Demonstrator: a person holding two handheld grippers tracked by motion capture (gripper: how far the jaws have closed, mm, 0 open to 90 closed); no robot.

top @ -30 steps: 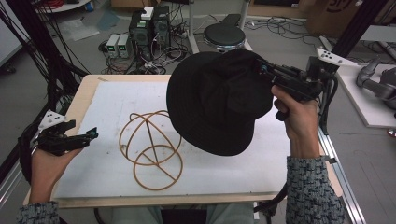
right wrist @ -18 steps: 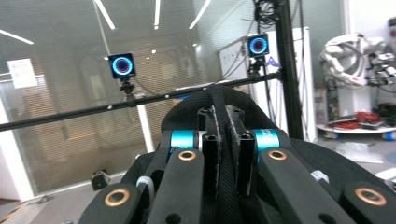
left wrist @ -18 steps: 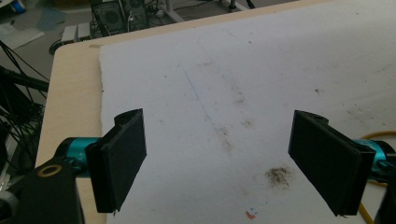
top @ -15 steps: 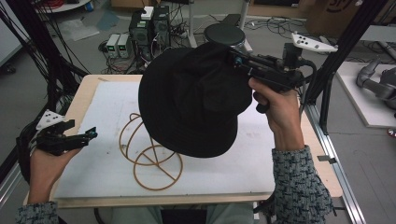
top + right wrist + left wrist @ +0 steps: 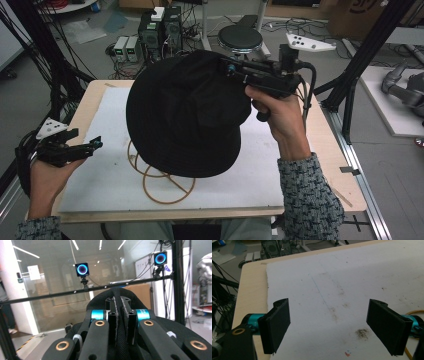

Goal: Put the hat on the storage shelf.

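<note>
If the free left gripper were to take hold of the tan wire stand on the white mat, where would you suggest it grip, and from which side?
I would grip the tan wire stand on its exposed near base ring, from the left gripper's own side, jaws open across the thin wire. The black bucket hat, clamped in the right gripper, covers the stand's upper loops, so they seem less accessible.

One black hat [image 5: 187, 112]. One wire frame [image 5: 165, 182] of tan loops. One white mat [image 5: 100, 175]. One bench [image 5: 325, 150]. Two grippers: left gripper [image 5: 87, 146], right gripper [image 5: 230, 67]. Two hands: left hand [image 5: 47, 175], right hand [image 5: 280, 115]. Two glowing blue ring lights: one [image 5: 82, 269], other [image 5: 160, 258].
</note>
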